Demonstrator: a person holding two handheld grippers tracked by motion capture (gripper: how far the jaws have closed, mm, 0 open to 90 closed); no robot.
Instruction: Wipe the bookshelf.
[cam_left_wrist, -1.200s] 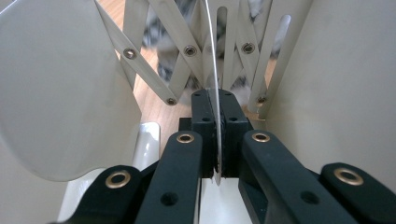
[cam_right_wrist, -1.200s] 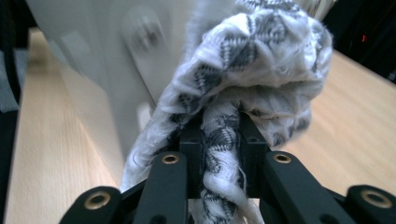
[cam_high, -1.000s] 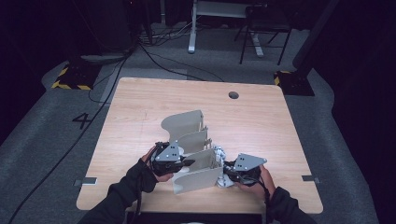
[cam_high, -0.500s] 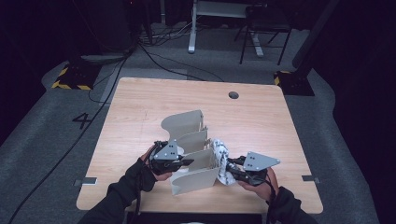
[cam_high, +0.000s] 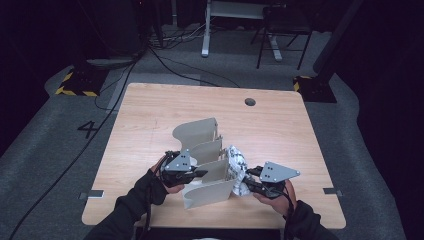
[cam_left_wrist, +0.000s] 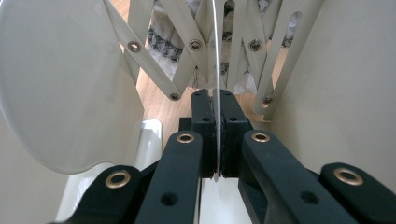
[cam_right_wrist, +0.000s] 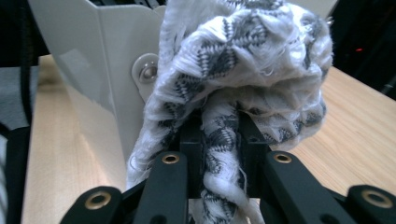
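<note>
One rack, one cloth, two tongs.
Left tongs (cam_left_wrist: 217, 135) pinch a rack (cam_high: 207, 162) divider; right tongs (cam_right_wrist: 219, 154) clamp the cloth (cam_right_wrist: 243, 60) beside it.

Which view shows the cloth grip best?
The right gripper view: the cloth is pinched between the right gripper jaws. The high view shows it small beside the rack; the left gripper view glimpses it through slats.
</note>
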